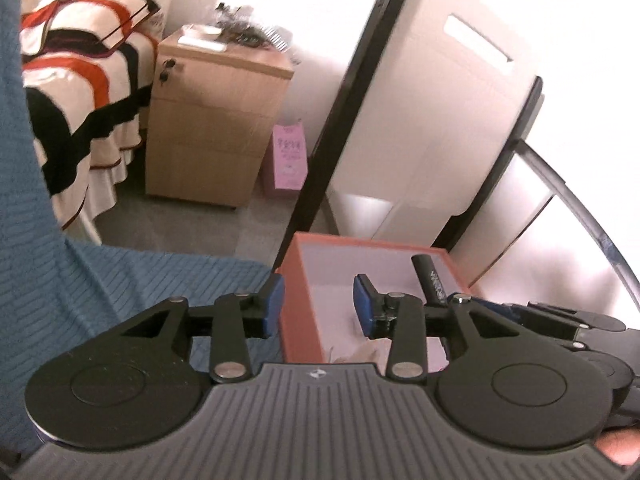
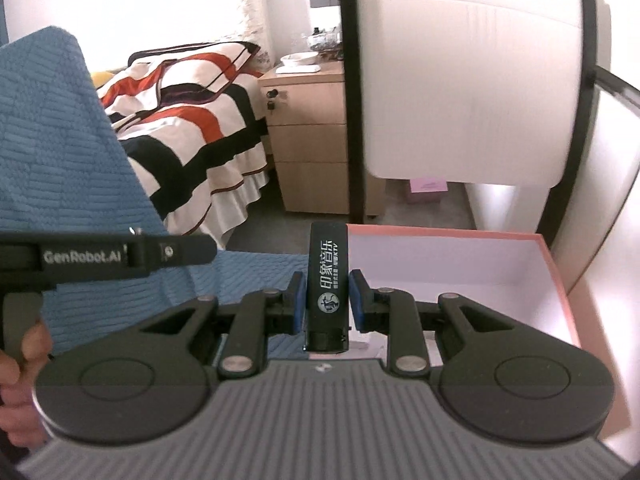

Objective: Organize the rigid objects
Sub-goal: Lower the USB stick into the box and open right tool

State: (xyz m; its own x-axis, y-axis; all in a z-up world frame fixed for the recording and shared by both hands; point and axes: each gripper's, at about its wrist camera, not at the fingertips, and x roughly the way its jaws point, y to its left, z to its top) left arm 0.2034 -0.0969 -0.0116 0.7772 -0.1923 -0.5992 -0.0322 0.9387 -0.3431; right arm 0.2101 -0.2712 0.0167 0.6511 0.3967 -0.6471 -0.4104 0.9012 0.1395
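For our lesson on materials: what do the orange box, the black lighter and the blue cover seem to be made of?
Orange box: likely rigid cardboard, matte, with thin straight walls and a pale lining.
Black lighter, held in the right gripper: probably plastic, smooth, with a slight sheen and white print.
Blue cover: woven or quilted fabric with a ribbed texture.

Open box (image 2: 460, 264) gapes wide at one o'clock, mostly bare inside; its near orange wall (image 1: 304, 304) sits between the left gripper (image 1: 318, 304) fingers, chair (image 2: 460, 80) looming at twelve.

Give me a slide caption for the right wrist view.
Right gripper holds a black lighter beside the orange box.
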